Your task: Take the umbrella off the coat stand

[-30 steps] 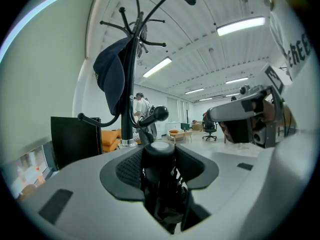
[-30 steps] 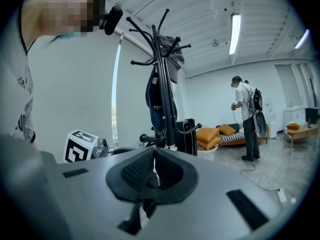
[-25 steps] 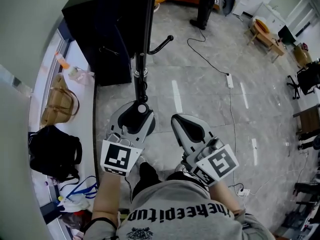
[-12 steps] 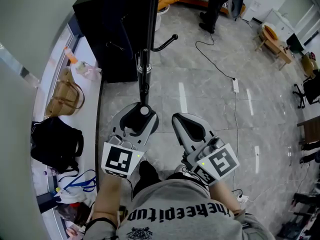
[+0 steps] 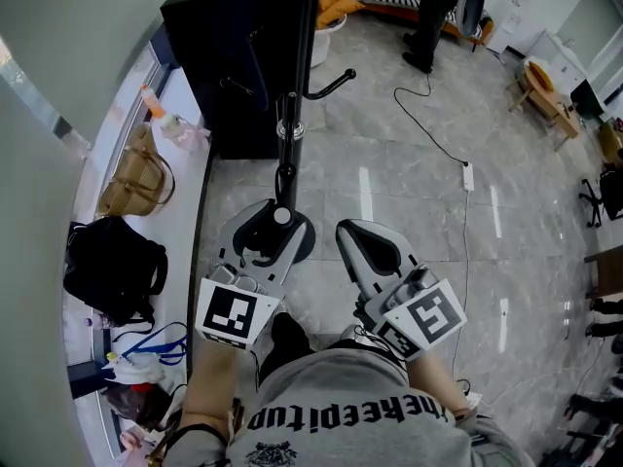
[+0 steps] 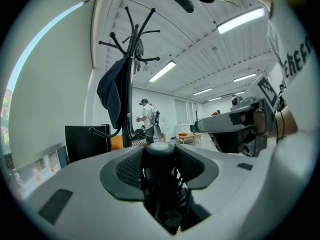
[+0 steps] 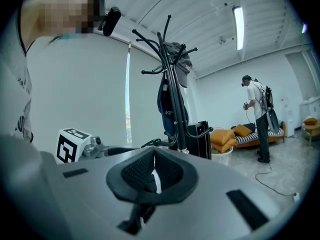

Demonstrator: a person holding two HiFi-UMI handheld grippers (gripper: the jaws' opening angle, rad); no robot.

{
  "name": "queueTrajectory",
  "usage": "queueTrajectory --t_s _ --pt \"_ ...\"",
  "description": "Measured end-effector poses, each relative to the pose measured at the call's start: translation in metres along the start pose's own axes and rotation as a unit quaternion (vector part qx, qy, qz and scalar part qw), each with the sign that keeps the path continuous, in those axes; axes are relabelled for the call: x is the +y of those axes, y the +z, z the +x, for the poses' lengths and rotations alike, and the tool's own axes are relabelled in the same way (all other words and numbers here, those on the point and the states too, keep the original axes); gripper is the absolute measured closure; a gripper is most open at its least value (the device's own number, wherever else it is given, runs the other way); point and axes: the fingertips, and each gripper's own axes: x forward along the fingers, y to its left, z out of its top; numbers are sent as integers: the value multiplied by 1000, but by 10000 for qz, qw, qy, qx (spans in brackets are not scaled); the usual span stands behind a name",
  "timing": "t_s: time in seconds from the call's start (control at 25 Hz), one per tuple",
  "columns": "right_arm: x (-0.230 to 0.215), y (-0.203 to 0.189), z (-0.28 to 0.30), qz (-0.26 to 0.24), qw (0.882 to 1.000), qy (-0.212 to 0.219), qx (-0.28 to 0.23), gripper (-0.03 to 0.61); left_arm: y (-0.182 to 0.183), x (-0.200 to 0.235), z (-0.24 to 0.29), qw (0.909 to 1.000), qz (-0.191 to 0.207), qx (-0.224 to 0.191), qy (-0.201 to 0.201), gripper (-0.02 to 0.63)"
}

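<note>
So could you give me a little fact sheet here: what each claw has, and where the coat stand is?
Left gripper: closed on the folded umbrella, held upright
Right gripper: jaws together, nothing between them
Coat stand: ahead of both grippers, apart from the umbrella
On the stand: dark blue fabric item
Ledge at left: tan handbag, black bag
</note>
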Motion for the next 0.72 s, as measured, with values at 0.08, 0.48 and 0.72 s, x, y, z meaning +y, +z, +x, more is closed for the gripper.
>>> queueTrajectory --t_s 0.08,0.48,0.72 --pt "1 1 -1 -2 10000 46 -13 566 2 -1 -2 10000 16 -21 43 410" --pt "6 3 -6 -8 9996 269 -42 566 8 -9 -15 9996 -25 -61 271 410" --pt "10 4 -5 -31 9991 428 -20 566 12 -9 -23 9988 -49 -103 466 410"
